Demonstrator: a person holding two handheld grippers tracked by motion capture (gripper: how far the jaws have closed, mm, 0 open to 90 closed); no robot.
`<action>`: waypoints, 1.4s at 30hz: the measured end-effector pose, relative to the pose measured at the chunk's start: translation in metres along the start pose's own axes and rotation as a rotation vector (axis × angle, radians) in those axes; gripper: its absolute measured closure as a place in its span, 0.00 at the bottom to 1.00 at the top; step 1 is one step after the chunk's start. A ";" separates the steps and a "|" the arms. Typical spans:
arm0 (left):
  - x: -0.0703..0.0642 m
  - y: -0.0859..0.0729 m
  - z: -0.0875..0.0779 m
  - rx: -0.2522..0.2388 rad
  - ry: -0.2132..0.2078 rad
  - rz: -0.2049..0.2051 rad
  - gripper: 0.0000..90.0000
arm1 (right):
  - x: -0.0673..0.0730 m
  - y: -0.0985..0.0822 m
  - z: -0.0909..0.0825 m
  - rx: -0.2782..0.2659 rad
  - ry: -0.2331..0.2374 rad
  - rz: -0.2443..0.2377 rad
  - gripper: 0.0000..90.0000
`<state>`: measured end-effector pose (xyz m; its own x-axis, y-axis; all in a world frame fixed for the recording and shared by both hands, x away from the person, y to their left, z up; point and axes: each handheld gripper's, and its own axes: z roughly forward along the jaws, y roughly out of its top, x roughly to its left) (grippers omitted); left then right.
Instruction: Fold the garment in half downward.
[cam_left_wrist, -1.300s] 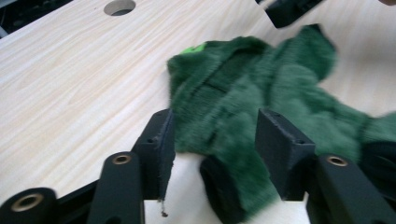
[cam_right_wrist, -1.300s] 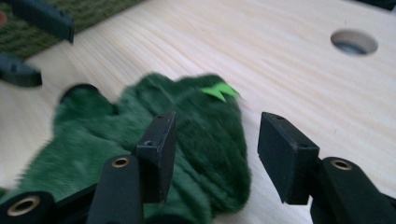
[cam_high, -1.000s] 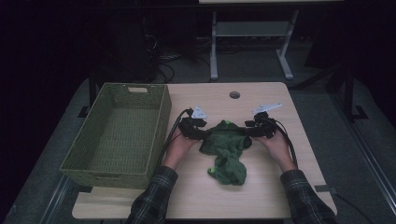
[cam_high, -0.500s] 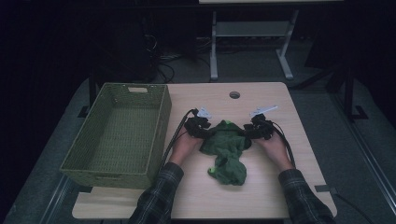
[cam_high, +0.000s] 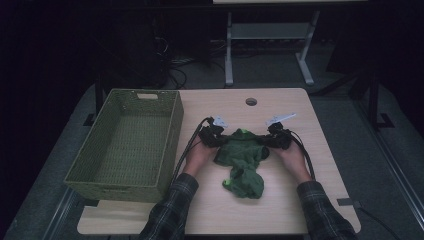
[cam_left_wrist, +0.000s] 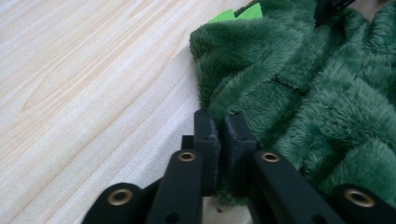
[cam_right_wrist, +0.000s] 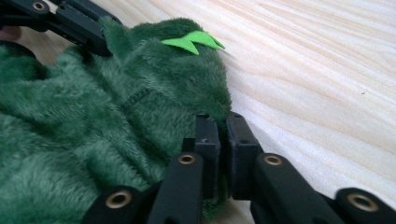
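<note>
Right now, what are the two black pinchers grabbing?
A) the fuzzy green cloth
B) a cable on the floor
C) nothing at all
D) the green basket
A: both the left gripper and the right gripper have just closed on the edges of the fuzzy green cloth; the basket sits apart.

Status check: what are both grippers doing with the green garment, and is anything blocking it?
Left gripper jaws just closed, pinching garment edge. Right gripper same, opposite edge. Garment bunched on table. Basket at left, apart, nothing blocking.
</note>
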<state>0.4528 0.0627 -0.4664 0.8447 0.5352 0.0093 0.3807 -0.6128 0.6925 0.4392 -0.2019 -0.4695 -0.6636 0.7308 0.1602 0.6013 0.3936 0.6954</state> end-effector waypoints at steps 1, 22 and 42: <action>0.000 0.000 -0.001 -0.002 0.001 -0.001 0.97 | 0.000 0.000 0.000 0.003 0.000 0.001 0.97; 0.006 0.046 -0.043 -0.158 0.023 -0.011 0.97 | -0.003 0.034 -0.034 -0.114 -0.004 0.017 0.98; -0.039 0.032 -0.089 -0.289 -0.059 0.022 0.96 | 0.026 0.019 -0.081 -0.210 0.063 -0.065 0.98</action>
<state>0.3982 0.0738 -0.3807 0.8750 0.4840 -0.0092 0.2460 -0.4280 0.8697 0.3976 -0.2209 -0.3957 -0.7284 0.6686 0.1494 0.4549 0.3090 0.8352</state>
